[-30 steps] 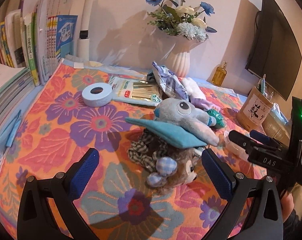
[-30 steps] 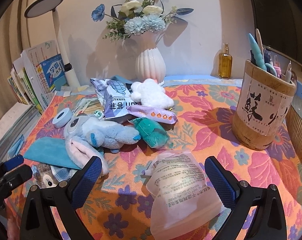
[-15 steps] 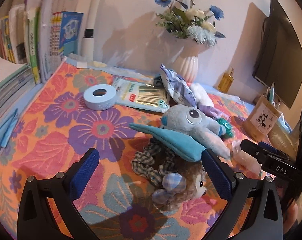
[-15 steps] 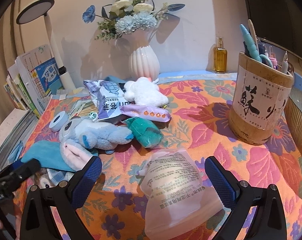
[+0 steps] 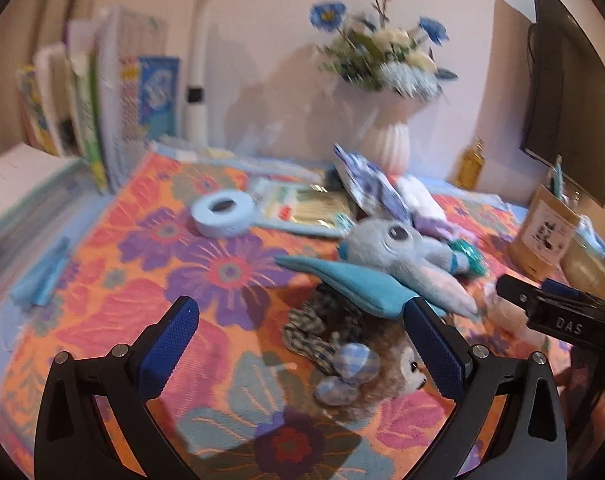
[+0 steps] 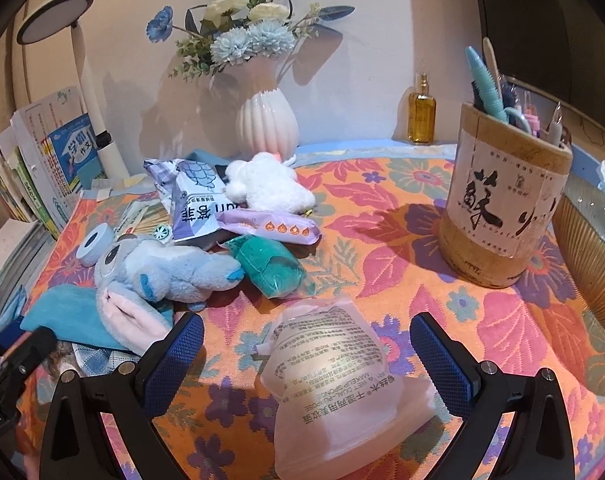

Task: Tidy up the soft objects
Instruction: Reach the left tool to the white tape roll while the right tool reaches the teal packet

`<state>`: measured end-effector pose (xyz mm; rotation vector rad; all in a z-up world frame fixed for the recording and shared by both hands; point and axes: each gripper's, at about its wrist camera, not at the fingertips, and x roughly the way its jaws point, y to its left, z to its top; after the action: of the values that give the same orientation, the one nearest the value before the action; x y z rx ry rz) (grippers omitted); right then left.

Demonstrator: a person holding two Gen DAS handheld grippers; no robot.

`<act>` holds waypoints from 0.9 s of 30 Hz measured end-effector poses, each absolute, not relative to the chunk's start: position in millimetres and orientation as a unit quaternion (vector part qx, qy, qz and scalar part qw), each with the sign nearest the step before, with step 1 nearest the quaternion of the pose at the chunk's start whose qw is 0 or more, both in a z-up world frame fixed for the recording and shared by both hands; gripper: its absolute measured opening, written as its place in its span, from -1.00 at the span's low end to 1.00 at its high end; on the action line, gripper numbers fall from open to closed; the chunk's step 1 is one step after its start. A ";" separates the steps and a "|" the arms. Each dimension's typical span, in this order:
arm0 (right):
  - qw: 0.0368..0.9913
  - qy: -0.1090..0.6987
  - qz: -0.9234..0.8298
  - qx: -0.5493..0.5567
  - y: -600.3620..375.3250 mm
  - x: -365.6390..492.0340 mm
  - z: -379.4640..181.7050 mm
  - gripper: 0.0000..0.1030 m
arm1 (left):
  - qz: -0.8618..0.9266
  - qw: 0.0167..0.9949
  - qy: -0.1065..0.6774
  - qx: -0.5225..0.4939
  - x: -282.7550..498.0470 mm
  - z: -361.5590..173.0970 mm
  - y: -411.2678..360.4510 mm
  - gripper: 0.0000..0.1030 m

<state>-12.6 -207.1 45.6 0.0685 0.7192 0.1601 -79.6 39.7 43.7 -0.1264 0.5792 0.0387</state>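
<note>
A grey-blue long-eared plush (image 5: pixel 398 252) (image 6: pixel 162 272) lies on the floral cloth, resting over a brown plush with a checked bow (image 5: pixel 362 360). My left gripper (image 5: pixel 302 344) is open just in front of the brown plush, nothing between its fingers. My right gripper (image 6: pixel 306 356) is open around a translucent pink sponge bag (image 6: pixel 334 384) without closing on it. Behind lie a green pouch (image 6: pixel 268 266), a purple packet (image 6: pixel 270 226), a white fluffy toy (image 6: pixel 268 186) and a patterned snack bag (image 6: pixel 194 196). The right gripper's tip (image 5: pixel 542 308) shows in the left wrist view.
A white vase of flowers (image 6: pixel 266 120) stands at the back wall. A bamboo pen holder (image 6: pixel 502 208) and a glass bottle (image 6: pixel 421 114) stand right. A tape roll (image 5: pixel 222 214), a cotton-swab pack (image 5: pixel 302 210), books (image 5: pixel 102 112) and a lamp (image 6: pixel 90 80) are left.
The left gripper has swung and shifted leftward, so the plush pile sits further right in its view, now blurred. The right gripper has edged forward over the sponge bag.
</note>
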 end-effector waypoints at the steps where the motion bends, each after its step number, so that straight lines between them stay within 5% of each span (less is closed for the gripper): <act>1: 0.933 0.349 0.080 0.034 -207.7 -13.1 46.3 1.00 | 0.021 0.956 0.286 -0.069 -80.2 46.3 43.3 0.98; 10: 0.908 0.382 0.134 0.106 -240.2 10.6 65.1 1.00 | 0.031 0.937 0.332 -0.102 -14.4 83.6 105.0 0.98; 14: 0.893 0.412 0.149 0.100 -234.2 36.5 59.0 0.97 | 0.047 0.925 0.369 -0.083 42.1 58.8 111.3 0.98; 17: 0.878 0.433 0.169 0.110 -226.1 45.2 43.1 0.72 | 0.051 0.913 0.396 -0.088 69.8 38.7 115.2 0.97; 27: 0.864 0.461 0.170 0.110 -217.2 62.3 26.3 0.69 | 0.063 0.894 0.436 -0.087 114.1 10.6 117.7 0.93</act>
<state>62.3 -217.2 26.3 0.2304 0.9654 0.3565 114.1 117.7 10.6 -0.1798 0.9038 0.1313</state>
